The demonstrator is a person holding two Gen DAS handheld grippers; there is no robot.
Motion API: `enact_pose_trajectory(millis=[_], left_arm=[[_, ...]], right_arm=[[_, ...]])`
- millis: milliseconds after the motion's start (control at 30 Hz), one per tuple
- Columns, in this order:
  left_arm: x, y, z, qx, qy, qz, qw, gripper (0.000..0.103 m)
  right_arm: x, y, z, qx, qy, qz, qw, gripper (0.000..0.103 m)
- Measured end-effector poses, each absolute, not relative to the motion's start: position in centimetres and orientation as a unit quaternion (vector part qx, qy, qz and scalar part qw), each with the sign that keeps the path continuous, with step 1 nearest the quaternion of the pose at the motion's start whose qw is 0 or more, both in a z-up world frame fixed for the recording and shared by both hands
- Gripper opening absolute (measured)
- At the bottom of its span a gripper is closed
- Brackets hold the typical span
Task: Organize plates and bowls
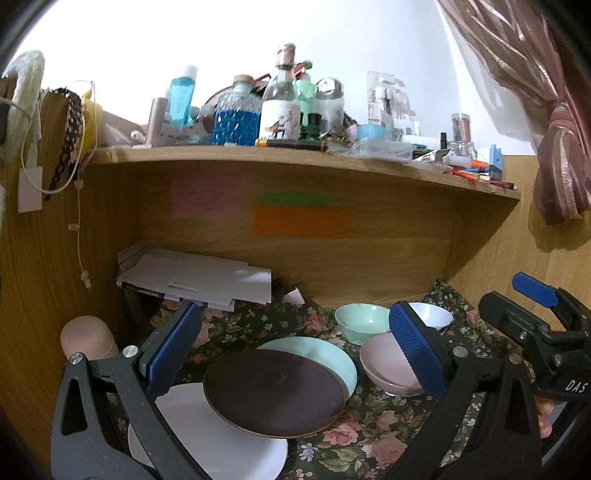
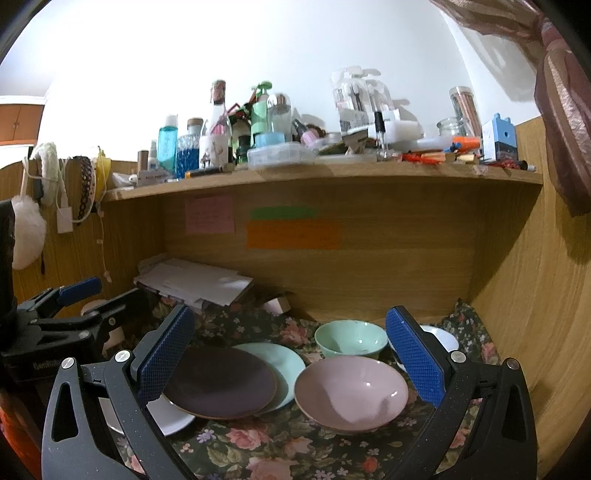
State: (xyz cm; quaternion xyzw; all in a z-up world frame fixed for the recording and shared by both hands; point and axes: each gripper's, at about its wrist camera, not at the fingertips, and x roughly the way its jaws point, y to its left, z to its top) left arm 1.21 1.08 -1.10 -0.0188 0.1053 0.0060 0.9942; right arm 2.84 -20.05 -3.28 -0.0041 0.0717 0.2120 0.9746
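A floral cloth (image 2: 280,454) covers the wooden desk's surface, bearing a white plate (image 1: 221,443), a mint plate (image 2: 284,365) and a dark plate (image 2: 221,384) overlapping one another, beside pink (image 2: 351,395), mint (image 2: 349,338) and white (image 2: 441,338) bowls; papers (image 2: 195,282) lie stacked at the back left, under a cluttered shelf (image 2: 332,173)

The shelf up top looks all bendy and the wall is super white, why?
Left wrist view: the fisheye lens bows the shelf and the wall is overexposed. Right wrist view: same curve, same white glare, while the pink bowl stays sharp.
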Motion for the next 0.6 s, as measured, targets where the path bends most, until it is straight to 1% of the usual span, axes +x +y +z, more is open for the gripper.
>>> enact_pose_trajectory(millis=[133, 367, 433, 600], left_arm=[[2.5, 2.3, -1.9, -0.025, 0.134, 0.015, 0.990, 0.103], [5.6, 5.4, -4.4, -0.034, 0.214, 0.019, 0.976, 0.103], [6.5, 6.1, -5.4, -0.054, 0.221, 0.015, 0.974, 0.103], [8.0, 6.8, -7.7, -0.055, 0.249, 0.010, 0.967, 0.103]], right_arm=[[3.9, -19.4, -4.3, -0.011, 0.093, 0.214, 0.972, 0.103], [6.5, -17.7, -7.3, -0.018, 0.145, 0.220, 0.965, 0.103], [7.1, -17.2, -8.2, -0.021, 0.162, 0.223, 0.961, 0.103], [9.1, -16.1, -10.9, -0.025, 0.220, 0.226, 0.949, 0.103]])
